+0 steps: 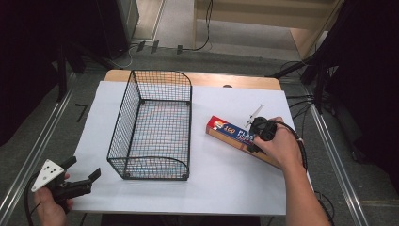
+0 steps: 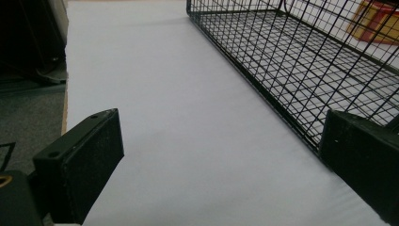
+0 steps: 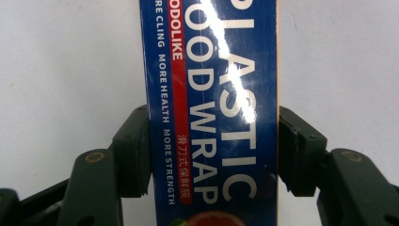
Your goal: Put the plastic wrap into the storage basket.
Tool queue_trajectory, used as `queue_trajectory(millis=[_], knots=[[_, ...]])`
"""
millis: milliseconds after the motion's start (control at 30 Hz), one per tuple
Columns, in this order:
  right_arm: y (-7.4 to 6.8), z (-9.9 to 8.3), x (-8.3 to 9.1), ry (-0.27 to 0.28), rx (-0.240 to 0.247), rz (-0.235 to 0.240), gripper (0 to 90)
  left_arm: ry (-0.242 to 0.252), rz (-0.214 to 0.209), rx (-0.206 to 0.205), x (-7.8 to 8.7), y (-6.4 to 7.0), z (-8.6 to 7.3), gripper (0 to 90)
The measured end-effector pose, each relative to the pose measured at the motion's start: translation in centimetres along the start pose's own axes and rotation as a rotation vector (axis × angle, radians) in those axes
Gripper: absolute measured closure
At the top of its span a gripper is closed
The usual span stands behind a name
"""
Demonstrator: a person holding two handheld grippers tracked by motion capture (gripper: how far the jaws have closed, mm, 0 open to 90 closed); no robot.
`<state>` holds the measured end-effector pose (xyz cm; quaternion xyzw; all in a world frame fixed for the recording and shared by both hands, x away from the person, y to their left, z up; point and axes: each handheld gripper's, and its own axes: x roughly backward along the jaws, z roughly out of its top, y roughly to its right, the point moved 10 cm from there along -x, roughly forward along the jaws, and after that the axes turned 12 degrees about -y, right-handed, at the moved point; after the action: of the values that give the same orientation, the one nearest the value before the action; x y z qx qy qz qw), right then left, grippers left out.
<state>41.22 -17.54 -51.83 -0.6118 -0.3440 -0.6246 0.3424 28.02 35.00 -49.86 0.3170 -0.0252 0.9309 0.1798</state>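
A long blue plastic food wrap box (image 1: pixel 226 129) lies flat on the white sheet, right of an empty black wire basket (image 1: pixel 120 122). My right gripper (image 1: pixel 254 141) comes down on the box from above. In the right gripper view its jaws press both long sides of the box (image 3: pixel 211 94), so my right gripper (image 3: pixel 214 150) is shut on it. My left gripper (image 1: pixel 83 168) is held at the table's near left corner, open and holding nothing. In the left gripper view my left gripper (image 2: pixel 221 155) faces the basket's side wall (image 2: pixel 282 70).
A white sheet (image 1: pixel 226 183) covers the wooden table, with bare sheet in front of and left of the basket. Through the mesh, the box's red and yellow end (image 2: pixel 376 23) is visible. Dark stands and cables flank the table on the floor.
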Motion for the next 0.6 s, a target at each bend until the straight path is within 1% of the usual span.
queue_trajectory(millis=[100,200,233,267,300,367,433,467,500,533,600], knots=[[0.0,0.0,0.0,-0.007,-0.002,0.000,39.7,0.035,-0.011,0.009,0.4,0.1,0.7,0.9],[0.1,0.0,0.0,-0.006,-0.006,0.006,39.6,0.049,-0.016,0.010,0.5,0.3,1.2,0.9],[0.1,0.0,0.0,-0.006,-0.004,0.009,39.6,0.069,-0.020,0.027,0.7,0.5,1.9,0.9],[0.1,0.0,0.0,-0.006,-0.002,0.010,39.6,0.078,-0.018,0.037,0.8,0.7,2.4,0.9],[0.1,0.0,0.0,-0.006,-0.002,0.011,39.6,0.095,-0.020,0.035,1.0,0.9,2.9,0.9],[0.1,0.0,0.0,-0.018,0.001,0.011,39.5,0.117,-0.021,0.018,1.4,1.4,3.8,0.9],[0.1,0.1,0.0,-0.024,-0.010,0.011,39.4,0.148,-0.041,0.036,1.7,1.6,4.8,0.9],[0.1,0.1,0.0,-0.035,-0.003,0.012,39.4,0.151,-0.046,0.038,1.6,1.5,5.2,0.9],[0.1,0.2,-0.1,-0.031,-0.001,0.012,39.3,0.145,-0.043,0.028,1.5,1.4,5.4,0.9],[0.1,0.1,0.0,-0.047,-0.007,0.011,39.3,0.140,-0.043,0.025,1.5,1.2,5.4,1.0],[0.1,0.2,0.0,-0.048,-0.004,0.010,39.3,0.153,-0.064,0.035,1.7,1.0,5.3,1.3]])
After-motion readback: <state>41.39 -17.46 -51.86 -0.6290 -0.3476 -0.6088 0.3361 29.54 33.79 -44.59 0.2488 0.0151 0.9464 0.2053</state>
